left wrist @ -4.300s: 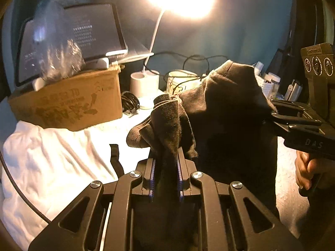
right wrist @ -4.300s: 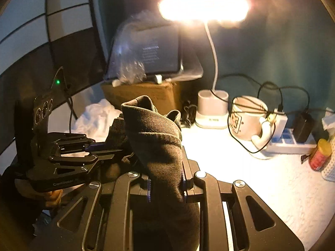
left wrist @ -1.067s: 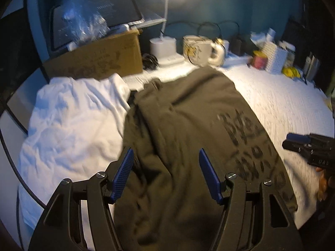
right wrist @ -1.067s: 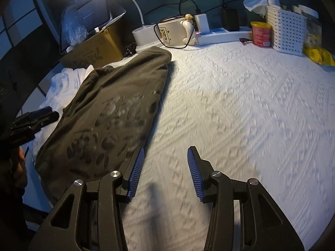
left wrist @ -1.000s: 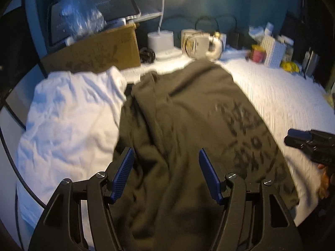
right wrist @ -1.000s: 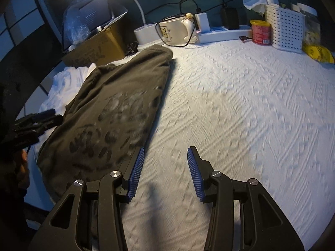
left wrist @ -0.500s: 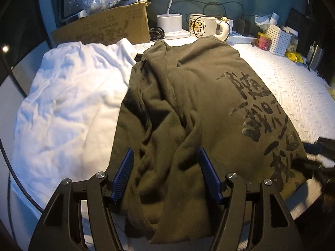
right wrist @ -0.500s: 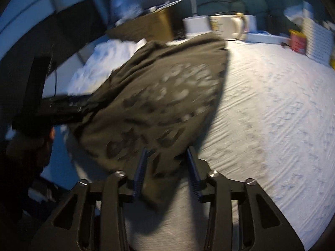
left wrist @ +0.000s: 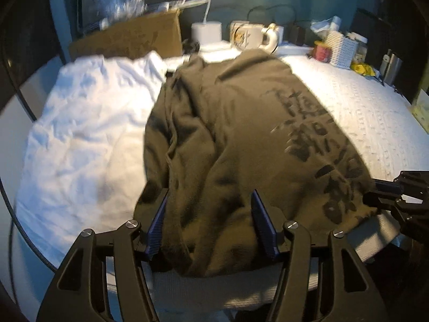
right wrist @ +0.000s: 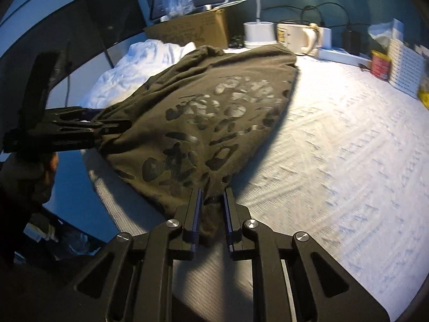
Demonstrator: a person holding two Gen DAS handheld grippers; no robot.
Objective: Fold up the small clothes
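My right gripper (right wrist: 211, 206) had just been closing and now pinched the near hem of the olive printed T-shirt (left wrist: 241, 123), which a second ago lay untouched beside it. The shirt lay along the desk's (right wrist: 348, 147) near-left edge. My left gripper (left wrist: 210, 220) straddled bunched fabric, jaws spread.

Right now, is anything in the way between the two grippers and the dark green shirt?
No, nothing visible. The right gripper has just been closing and its jaws pinch the near corner of the dark green shirt. The left gripper is open, with the shirt's bunched hem lying directly between its fingers.
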